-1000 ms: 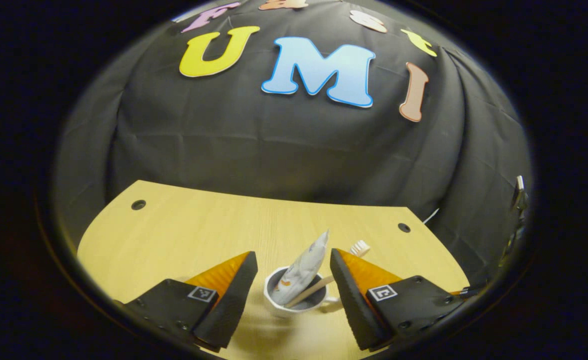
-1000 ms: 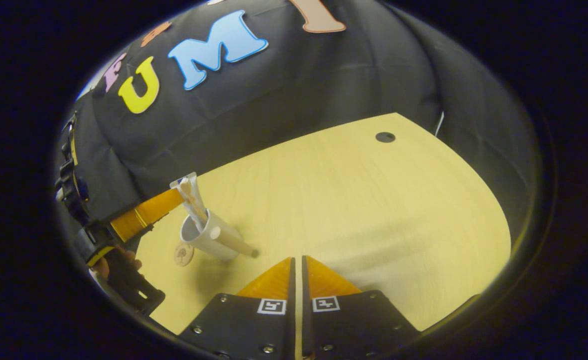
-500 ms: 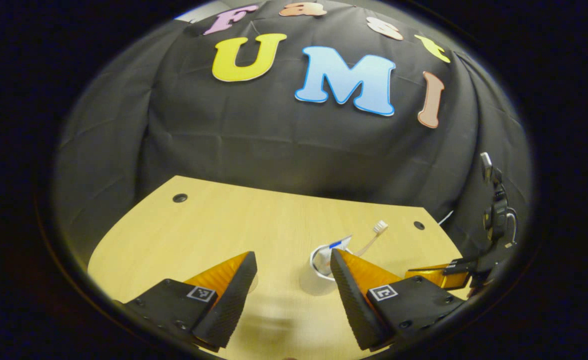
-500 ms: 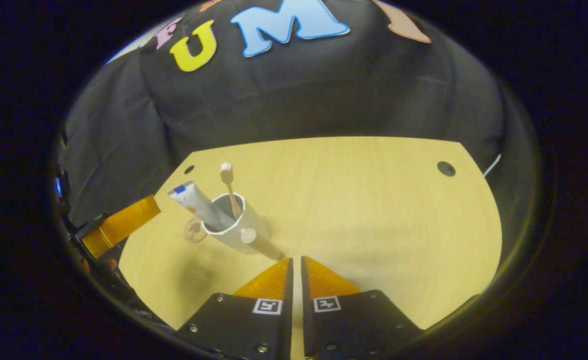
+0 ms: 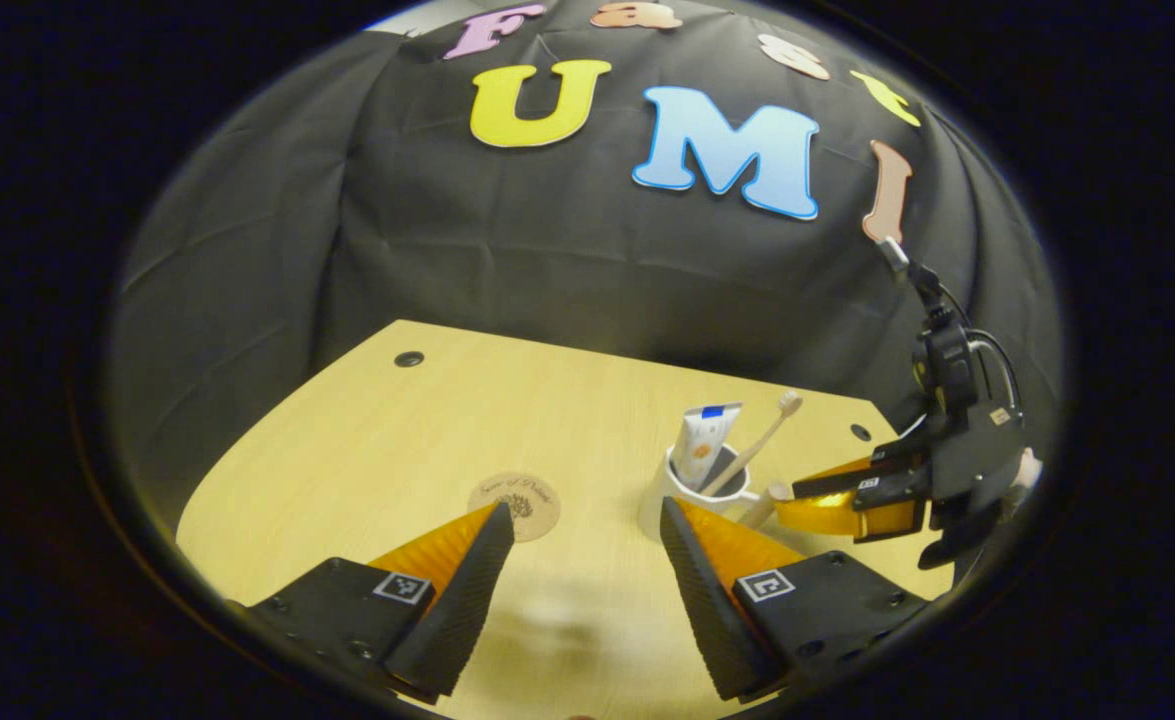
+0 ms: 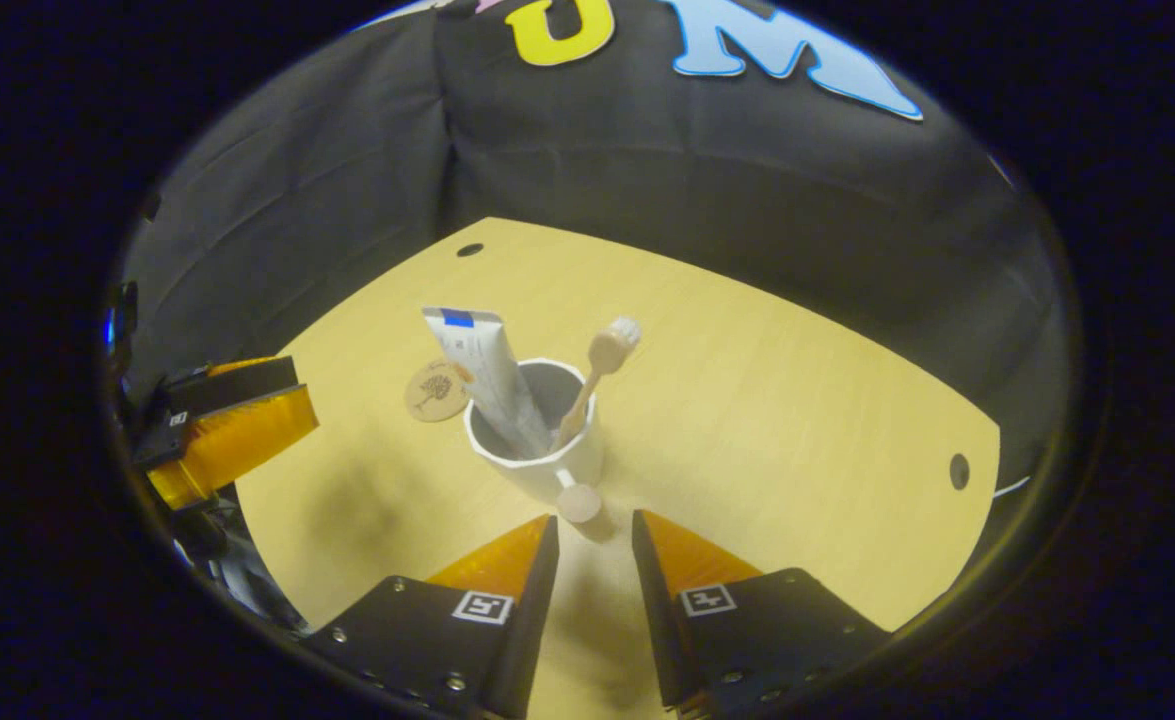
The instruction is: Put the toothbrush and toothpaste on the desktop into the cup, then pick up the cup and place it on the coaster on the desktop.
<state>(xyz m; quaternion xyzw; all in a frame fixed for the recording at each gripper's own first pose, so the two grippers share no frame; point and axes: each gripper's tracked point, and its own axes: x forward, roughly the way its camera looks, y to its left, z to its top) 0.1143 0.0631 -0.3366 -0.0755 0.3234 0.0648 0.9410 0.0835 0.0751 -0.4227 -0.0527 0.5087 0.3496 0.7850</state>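
A white cup (image 6: 537, 455) stands upright on the wooden desktop (image 6: 797, 420). Inside it lean the white toothpaste tube (image 6: 487, 365) and the wooden toothbrush (image 6: 599, 365). The cup's stubby handle (image 6: 579, 503) points at my right gripper (image 6: 592, 525), which is open a little, its tips just short of the handle and either side of it. The round coaster (image 6: 437, 390) lies bare beyond the cup. In the left gripper view my left gripper (image 5: 587, 520) is open wide and empty, the coaster (image 5: 514, 493) just ahead of its left finger, the cup (image 5: 687, 490) ahead right, the right gripper (image 5: 847, 500) beside it.
The desktop has small dark holes (image 5: 408, 358) near its back corners and ends at the black cloth wall. The left gripper (image 6: 232, 430), held by a hand, hangs at the table's left edge in the right gripper view.
My left gripper has drawn back from the cup, baring the coaster. My right gripper has swung round to the cup's handle and gone from shut to slightly open.
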